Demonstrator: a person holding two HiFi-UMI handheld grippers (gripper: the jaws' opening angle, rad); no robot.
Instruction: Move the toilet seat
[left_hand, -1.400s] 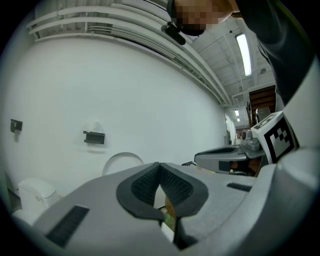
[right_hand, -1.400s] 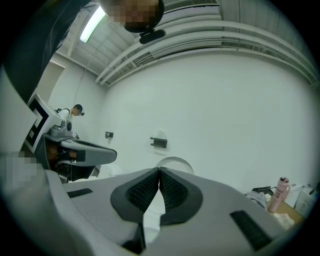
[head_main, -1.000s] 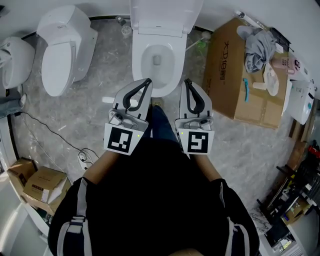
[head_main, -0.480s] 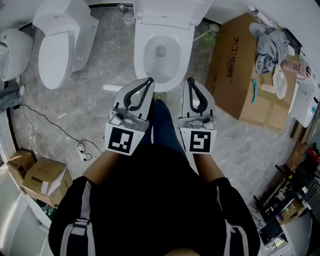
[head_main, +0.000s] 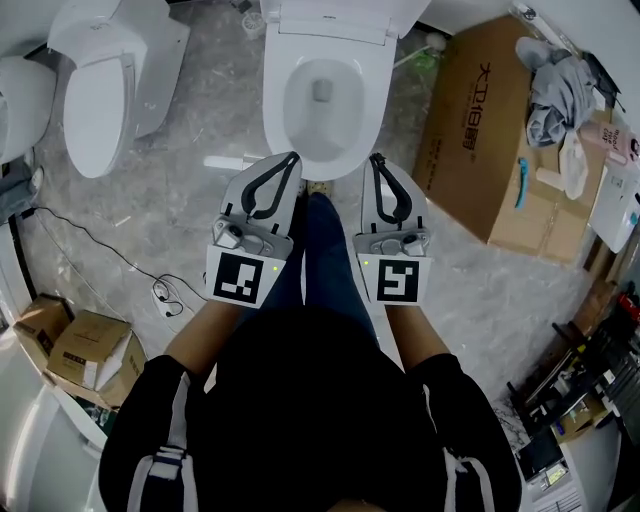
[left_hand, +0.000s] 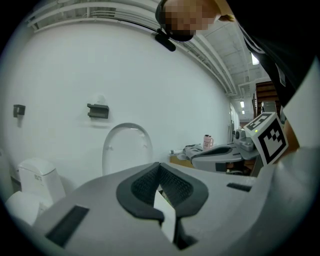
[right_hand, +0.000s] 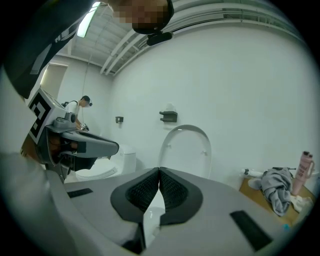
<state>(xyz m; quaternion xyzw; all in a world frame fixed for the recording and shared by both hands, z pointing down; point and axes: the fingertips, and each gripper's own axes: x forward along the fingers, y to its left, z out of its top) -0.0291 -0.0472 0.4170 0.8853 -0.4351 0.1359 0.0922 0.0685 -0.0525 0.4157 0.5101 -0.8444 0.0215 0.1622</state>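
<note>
Toilet seat (head_main: 335, 18): raised upright at 12 o'clock over open bowl (head_main: 292, 130), apart from left gripper (head_main: 289, 158) and right gripper (head_main: 377, 158), both with jaws together on nothing. Second toilet (head_main: 100, 90) at 10 o'clock; cardboard box (head_main: 490, 150) at 2 o'clock bearing grey cloth (head_main: 552, 95)

**Place:** an indoor hall used as a workshop or store for sanitary ware, rather than a household bathroom.

**What shows it:**
- Fixtures stand side by side on one grey marble-pattern floor (head_main: 190, 200):
  - a toilet with its lid raised (head_main: 275, 115)
  - a closed toilet (head_main: 100, 100)
  - a third white fixture (head_main: 20, 105), cut off at the frame edge
- A large printed cardboard box (head_main: 480, 140) stands just beside the open toilet, with a heap of clothing (head_main: 555, 95) on top.
- Small cardboard boxes (head_main: 85, 365) and a loose cable (head_main: 100, 255) lie on the floor.
- A cluttered rack (head_main: 590, 380) stands at the right.
- Overhead is an industrial beamed ceiling (left_hand: 220, 55) with a tube light (right_hand: 90, 20).
- The wall (left_hand: 150, 75) is plain white.
</note>
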